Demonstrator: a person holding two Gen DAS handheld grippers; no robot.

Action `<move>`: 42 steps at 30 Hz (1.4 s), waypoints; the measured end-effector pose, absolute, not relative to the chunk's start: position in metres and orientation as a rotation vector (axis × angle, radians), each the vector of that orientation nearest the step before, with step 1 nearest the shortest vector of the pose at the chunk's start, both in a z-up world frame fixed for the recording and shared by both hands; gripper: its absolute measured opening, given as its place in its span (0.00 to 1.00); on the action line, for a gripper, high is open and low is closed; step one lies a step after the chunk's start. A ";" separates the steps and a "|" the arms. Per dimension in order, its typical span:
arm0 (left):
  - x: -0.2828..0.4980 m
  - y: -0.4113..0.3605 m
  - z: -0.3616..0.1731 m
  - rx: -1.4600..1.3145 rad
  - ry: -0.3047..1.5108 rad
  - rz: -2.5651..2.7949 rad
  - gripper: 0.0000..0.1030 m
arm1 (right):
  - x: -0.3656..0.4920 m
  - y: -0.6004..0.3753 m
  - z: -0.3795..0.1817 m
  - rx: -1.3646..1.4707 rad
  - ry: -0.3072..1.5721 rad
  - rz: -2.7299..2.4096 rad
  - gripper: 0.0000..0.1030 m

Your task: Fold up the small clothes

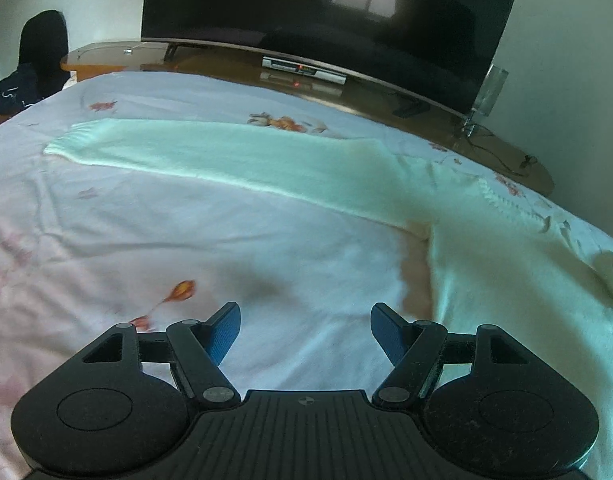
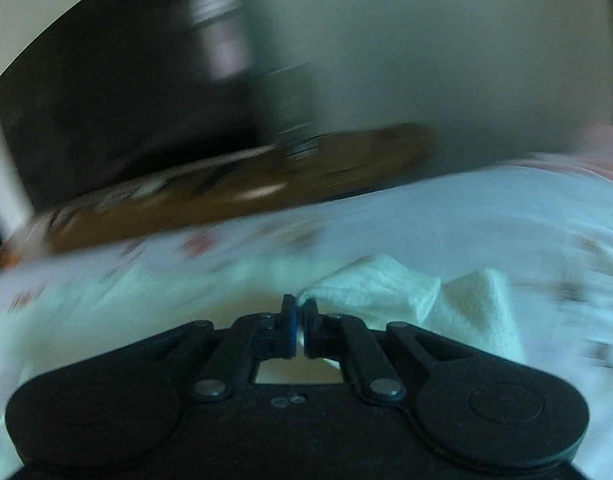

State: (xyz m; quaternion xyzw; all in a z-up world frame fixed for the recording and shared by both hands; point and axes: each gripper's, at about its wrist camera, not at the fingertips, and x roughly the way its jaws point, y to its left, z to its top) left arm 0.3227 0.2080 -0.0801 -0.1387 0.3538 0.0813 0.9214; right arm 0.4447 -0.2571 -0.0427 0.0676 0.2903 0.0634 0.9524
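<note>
White knit sweater (image 1: 486, 248) lies flat on the floral bed sheet (image 1: 146, 216), one sleeve stretching toward 10 o'clock. Our left gripper (image 1: 305, 330) hovers over bare sheet, jaws spread wide. Our right gripper (image 2: 299, 328) has its jaws clenched on a sweater fold (image 2: 378, 284). We read no writing anywhere; the right view is blurred.

A white knit sweater (image 1: 486, 248) lies spread on the bed, its long sleeve (image 1: 210, 152) stretched flat toward the upper left of the left wrist view. In the right wrist view, a bunched fold (image 2: 386, 284) rises at centre.
</note>
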 end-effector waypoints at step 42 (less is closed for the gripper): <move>0.490 0.079 -0.095 -0.499 0.685 -0.233 0.02 | 0.382 -0.251 -0.079 0.136 0.631 0.102 0.28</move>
